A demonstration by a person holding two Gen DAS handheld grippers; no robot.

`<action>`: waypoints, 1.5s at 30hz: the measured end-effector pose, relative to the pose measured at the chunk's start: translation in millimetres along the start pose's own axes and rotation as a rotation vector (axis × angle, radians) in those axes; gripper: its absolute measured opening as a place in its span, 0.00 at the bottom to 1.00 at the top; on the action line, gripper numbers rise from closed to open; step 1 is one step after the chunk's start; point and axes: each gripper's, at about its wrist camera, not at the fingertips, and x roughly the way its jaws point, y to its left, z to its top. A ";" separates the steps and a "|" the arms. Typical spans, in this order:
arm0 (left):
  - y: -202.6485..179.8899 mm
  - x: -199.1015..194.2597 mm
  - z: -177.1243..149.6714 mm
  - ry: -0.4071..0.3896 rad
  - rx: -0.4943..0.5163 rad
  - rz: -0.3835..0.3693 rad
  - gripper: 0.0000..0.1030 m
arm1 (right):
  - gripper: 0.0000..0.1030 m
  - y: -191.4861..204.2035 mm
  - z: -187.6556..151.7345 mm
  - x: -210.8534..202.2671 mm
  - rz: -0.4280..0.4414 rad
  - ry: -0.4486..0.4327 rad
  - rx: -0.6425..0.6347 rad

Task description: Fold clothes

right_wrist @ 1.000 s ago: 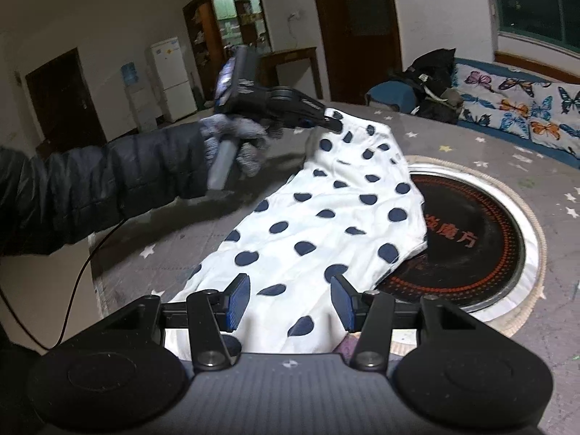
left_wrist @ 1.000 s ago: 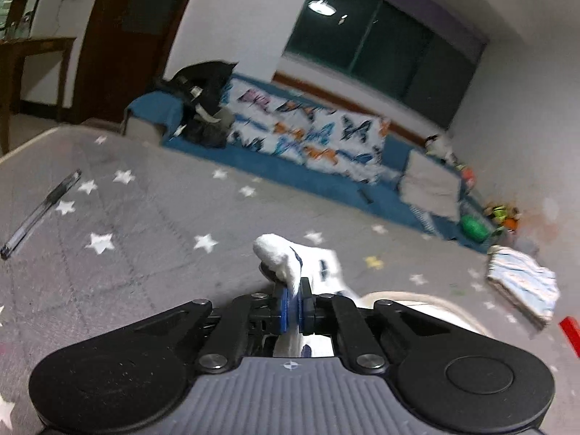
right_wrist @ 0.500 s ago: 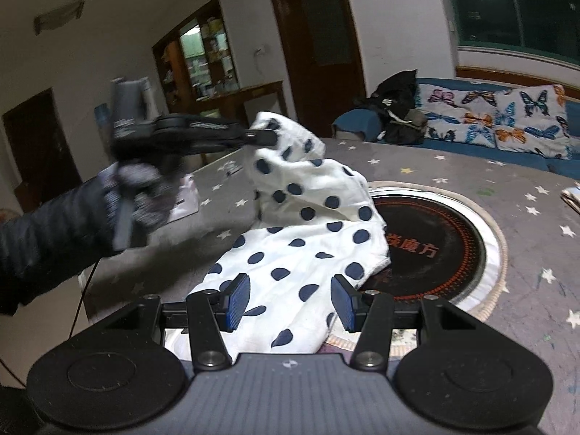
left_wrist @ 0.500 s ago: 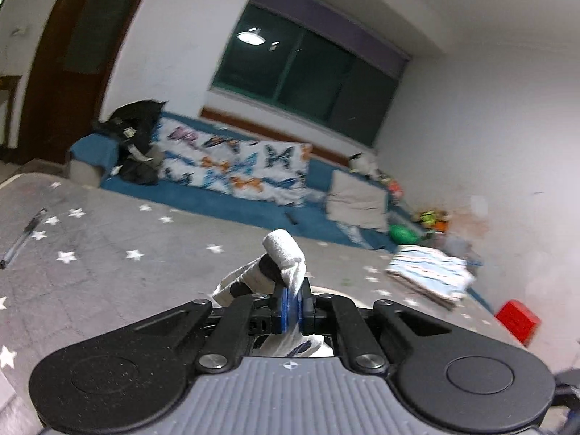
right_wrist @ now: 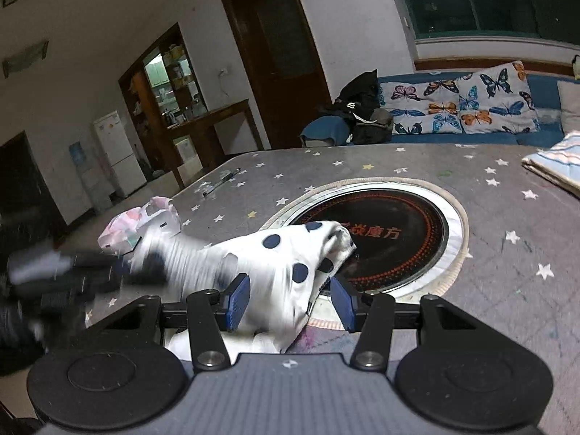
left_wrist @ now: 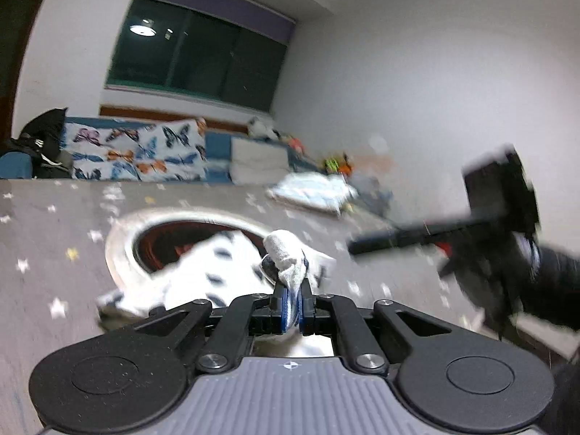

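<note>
Left wrist view showed the left claw (left_wrist: 291, 299) clamped on a corner of the polka-dot garment (left_wrist: 214, 275) heaped on the desk (left_wrist: 54, 239), the right claw (right_wrist: 288, 299) apart astride it, mid-fold; next, likely lay that corner flat.

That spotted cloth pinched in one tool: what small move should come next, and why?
Probably lay the pinched end down over the rest. The left gripper is shut on a bunch of the polka-dot cloth, while the right gripper stands open around it, gripping nothing.
</note>
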 end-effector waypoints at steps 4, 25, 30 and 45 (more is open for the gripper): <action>-9.4 -5.5 -15.4 0.047 0.013 -0.012 0.07 | 0.49 0.4 -0.7 -0.2 0.015 0.009 0.003; -53.5 0.4 -31.8 0.120 0.305 0.066 0.48 | 0.49 17.2 -33.4 9.2 0.165 0.165 -0.028; -65.4 14.7 -34.7 0.120 0.391 0.074 0.48 | 0.50 22.5 -43.4 7.6 0.172 0.185 -0.046; -57.0 17.4 -8.2 0.078 0.285 0.033 0.16 | 0.65 61.7 -49.3 -1.4 0.047 0.144 -0.466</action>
